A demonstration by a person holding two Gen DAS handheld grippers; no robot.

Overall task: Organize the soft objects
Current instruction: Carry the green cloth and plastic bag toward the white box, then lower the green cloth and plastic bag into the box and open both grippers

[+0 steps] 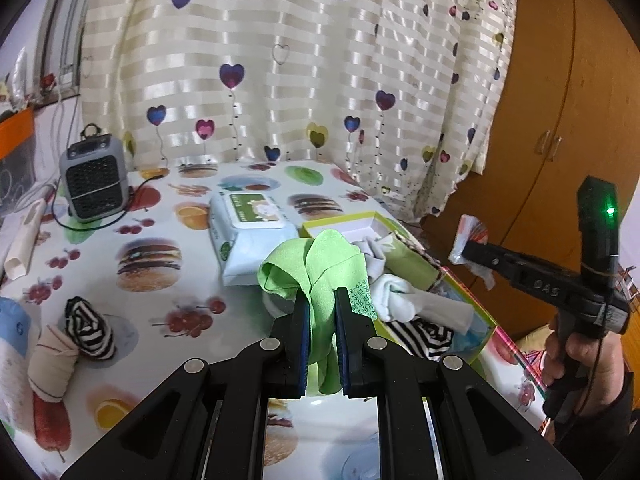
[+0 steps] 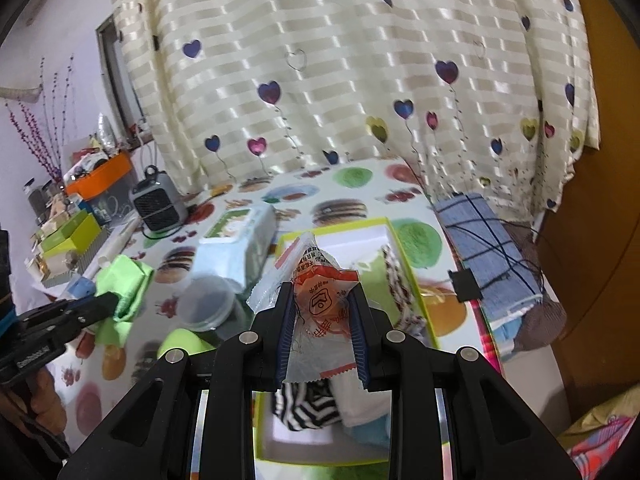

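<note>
With the left gripper (image 1: 322,312) clamping the bright green soft cloth (image 1: 316,268) beside the green-rimmed cardboard box (image 2: 394,236) and the right gripper (image 2: 322,300) pinching a crinkled orange-printed plastic packet (image 2: 320,292) above it, lowering each item fully inside before releasing is advisable.

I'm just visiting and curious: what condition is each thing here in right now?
Left gripper: shut on green cloth, lifted.
Right gripper: shut on plastic wrapper.
Green box: open, socks inside.
Wipes pack: lid closed.
Striped sock: lying on table.
</note>
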